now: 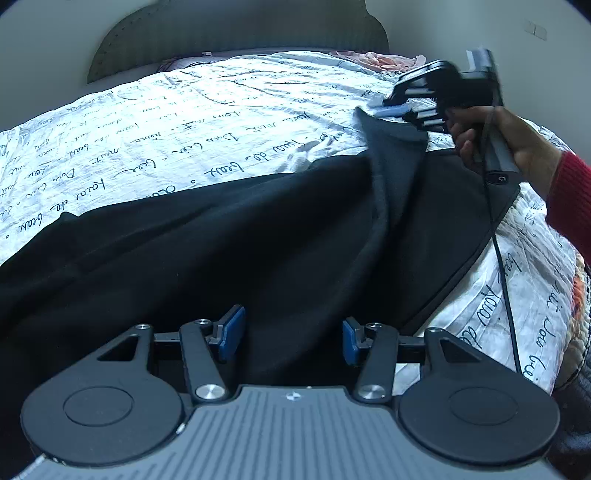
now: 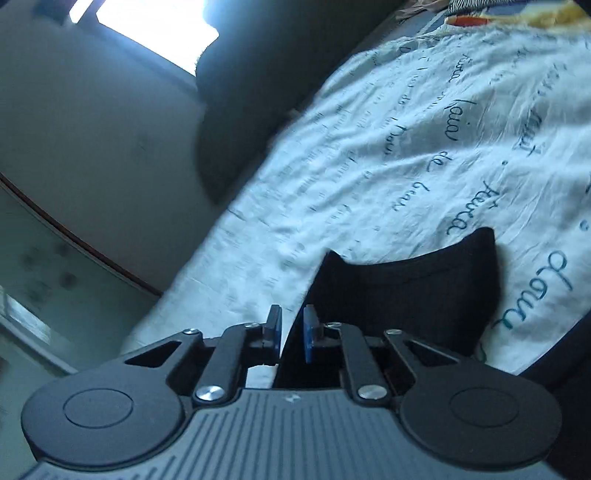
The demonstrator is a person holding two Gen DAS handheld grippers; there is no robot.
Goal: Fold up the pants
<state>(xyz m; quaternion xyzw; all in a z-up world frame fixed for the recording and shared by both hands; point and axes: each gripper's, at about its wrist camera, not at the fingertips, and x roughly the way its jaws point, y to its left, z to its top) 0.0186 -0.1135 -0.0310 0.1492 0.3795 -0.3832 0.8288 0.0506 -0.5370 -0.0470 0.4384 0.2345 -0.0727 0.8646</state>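
The black pants (image 1: 229, 236) lie across the near part of a bed with a white script-printed cover (image 1: 207, 110). My left gripper (image 1: 291, 336) is open, its blue pads wide apart just above the black fabric. My right gripper (image 1: 391, 107) shows in the left wrist view at the upper right, shut on a lifted edge of the pants and pulling it up into a ridge. In the right wrist view the right gripper (image 2: 291, 334) has its pads nearly together with black fabric (image 2: 402, 295) between and beyond them.
A dark padded headboard (image 1: 236, 33) stands at the far end of the bed. Pink clothing (image 1: 384, 59) lies at the far right of the bed. A cable (image 1: 506, 266) hangs from the right gripper. A wall and bright window (image 2: 155, 29) are left of the bed.
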